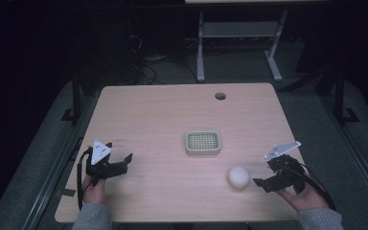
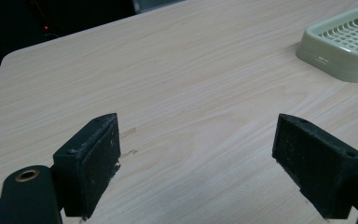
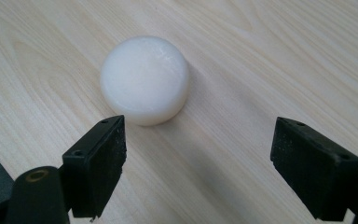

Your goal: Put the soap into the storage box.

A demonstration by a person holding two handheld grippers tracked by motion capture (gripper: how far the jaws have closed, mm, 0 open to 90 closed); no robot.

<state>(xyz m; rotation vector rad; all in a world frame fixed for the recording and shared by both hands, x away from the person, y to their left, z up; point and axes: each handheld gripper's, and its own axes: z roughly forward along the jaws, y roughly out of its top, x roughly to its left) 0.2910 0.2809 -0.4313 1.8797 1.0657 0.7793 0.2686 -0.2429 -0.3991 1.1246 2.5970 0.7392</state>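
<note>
Where the table runs toward the lower right of the high view, a white round soap lies untouched just left of the right gripper, whose jaws stand spread. At upper centre sits a pale green soap dish, its grid bare and any marking unreadable. Lower left, the left gripper is spread too, its hand partly cut off.

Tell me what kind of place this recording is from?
Probably a lab or office workroom set up for data collection, not a home. A plain wood-look desk with a cable hole stands on grey floor, another metal-legged desk and loose cables lie behind, and the surroundings are dark.
</note>
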